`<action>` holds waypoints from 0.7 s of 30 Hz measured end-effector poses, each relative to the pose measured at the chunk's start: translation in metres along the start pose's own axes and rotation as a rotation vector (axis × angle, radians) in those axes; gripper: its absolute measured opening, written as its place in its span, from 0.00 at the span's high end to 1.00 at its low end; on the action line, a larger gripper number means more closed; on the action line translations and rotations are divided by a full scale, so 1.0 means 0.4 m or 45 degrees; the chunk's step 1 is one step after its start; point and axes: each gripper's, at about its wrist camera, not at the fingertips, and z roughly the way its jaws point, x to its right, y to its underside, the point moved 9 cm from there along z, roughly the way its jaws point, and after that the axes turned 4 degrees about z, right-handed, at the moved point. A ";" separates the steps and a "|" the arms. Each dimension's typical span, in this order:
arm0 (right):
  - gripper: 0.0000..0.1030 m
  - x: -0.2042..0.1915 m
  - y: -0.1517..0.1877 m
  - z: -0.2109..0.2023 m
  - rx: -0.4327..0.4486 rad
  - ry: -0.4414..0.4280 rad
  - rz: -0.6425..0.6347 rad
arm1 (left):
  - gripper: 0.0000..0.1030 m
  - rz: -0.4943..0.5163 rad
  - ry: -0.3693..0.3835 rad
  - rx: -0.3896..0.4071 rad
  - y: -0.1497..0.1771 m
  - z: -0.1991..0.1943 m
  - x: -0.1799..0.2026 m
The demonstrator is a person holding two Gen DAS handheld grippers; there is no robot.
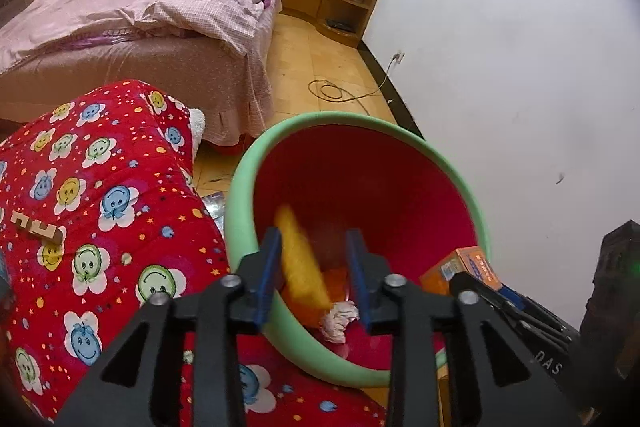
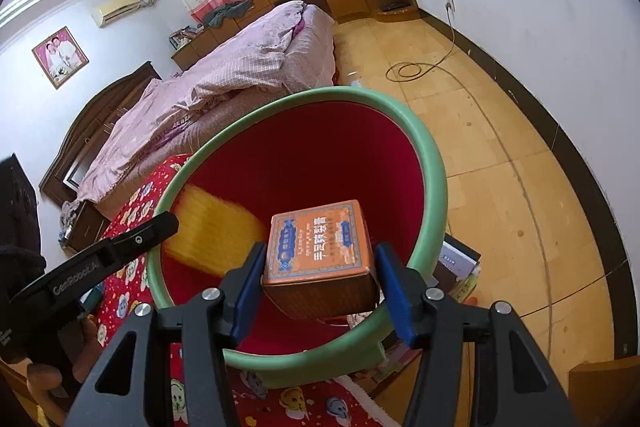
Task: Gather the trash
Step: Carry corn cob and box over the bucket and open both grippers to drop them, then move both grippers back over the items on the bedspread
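Both grippers hang over the mouth of the green-rimmed bin (image 2: 434,163), which fills the centre and lower half of each view, its red inside facing the cameras. The right gripper (image 2: 320,277) holds the orange carton (image 2: 320,239) over the bin opening, its blue fingers (image 2: 390,287) pinching the carton's two opposite side walls. The carton looks like thin printed card: light, stiff along its edges, easily dented on its broad faces, so the grip on the side walls near the lower edge seems the sound one. Its printed top face tilts toward the camera; its long axis runs left to right across the frame, from one finger to the other. The left gripper (image 1: 316,277) has its fingers (image 1: 268,275) spread, touching nothing. A yellow item (image 1: 300,259), motion-blurred, lies between and beyond them inside the bin, probably falling; its long axis runs from upper left to lower right. What it is cannot be told from the blur; it appears light and flat. A crumpled white tissue (image 1: 338,319) lies on the bin floor at lower centre, soft and weightless in handling. A red patterned quilt (image 1: 100,207) adjoins the bin at left.
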 end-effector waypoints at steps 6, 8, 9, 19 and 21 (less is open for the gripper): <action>0.42 -0.003 -0.017 -0.035 0.039 -0.016 0.017 | 0.63 -0.007 -0.006 0.037 -0.010 -0.042 0.004; 0.36 -0.011 -0.024 -0.046 0.057 -0.027 0.010 | 0.63 -0.012 -0.013 0.050 -0.012 -0.061 0.002; 0.36 -0.012 -0.027 -0.051 0.064 -0.028 0.011 | 0.63 -0.014 -0.020 0.055 -0.010 -0.073 0.000; 0.35 -0.046 -0.014 -0.126 0.099 -0.079 0.012 | 0.63 -0.064 -0.080 0.080 0.041 -0.184 -0.034; 0.34 -0.059 -0.006 -0.142 0.101 -0.081 -0.007 | 0.62 -0.086 -0.093 0.085 0.056 -0.208 -0.049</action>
